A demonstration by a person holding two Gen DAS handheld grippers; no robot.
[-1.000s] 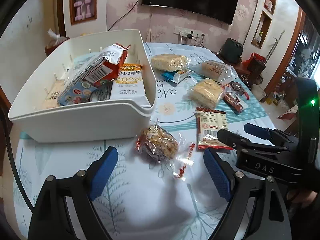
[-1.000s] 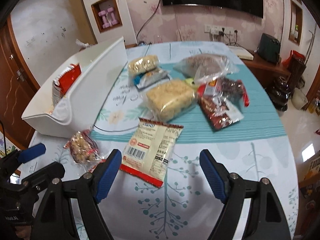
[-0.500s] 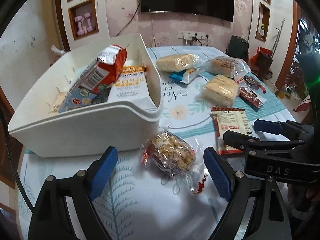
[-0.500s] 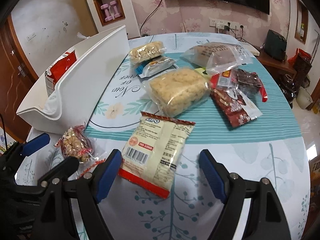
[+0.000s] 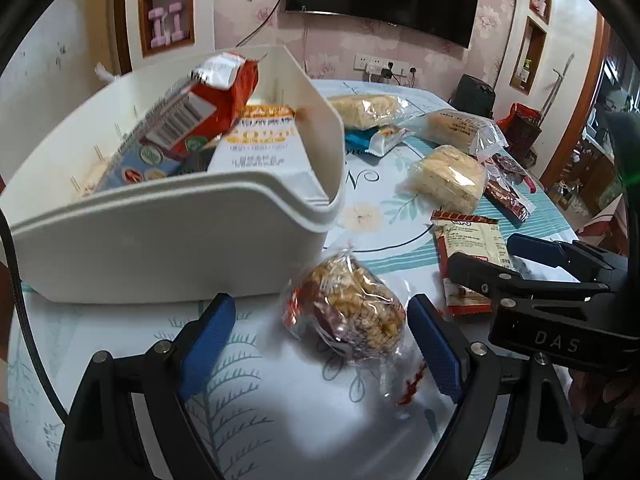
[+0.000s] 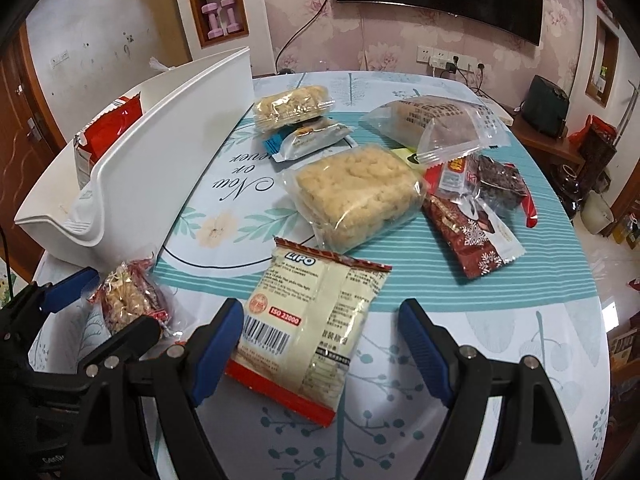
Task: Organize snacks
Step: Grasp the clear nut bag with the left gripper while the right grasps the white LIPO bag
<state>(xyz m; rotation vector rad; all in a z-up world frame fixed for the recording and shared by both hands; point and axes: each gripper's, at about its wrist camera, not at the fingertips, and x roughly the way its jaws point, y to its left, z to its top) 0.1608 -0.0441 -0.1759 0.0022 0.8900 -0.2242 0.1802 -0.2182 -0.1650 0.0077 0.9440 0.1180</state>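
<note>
White storage bin (image 5: 168,240), counter's left: holds boxed and bagged snacks, unchanged. Left gripper (image 5: 316,340): jaws wide, now advanced so the peanut brittle packet (image 5: 348,312) lies between them on the counter (image 5: 240,420), just beside the bin; a second ago it lay ahead of the tips. Right gripper (image 6: 320,340): jaws wide, likewise closer, straddling the LIPO biscuit packet (image 6: 312,320). Judgement: both pickups imminent; neither packet gripped yet. Remaining snacks lie beyond.
</note>
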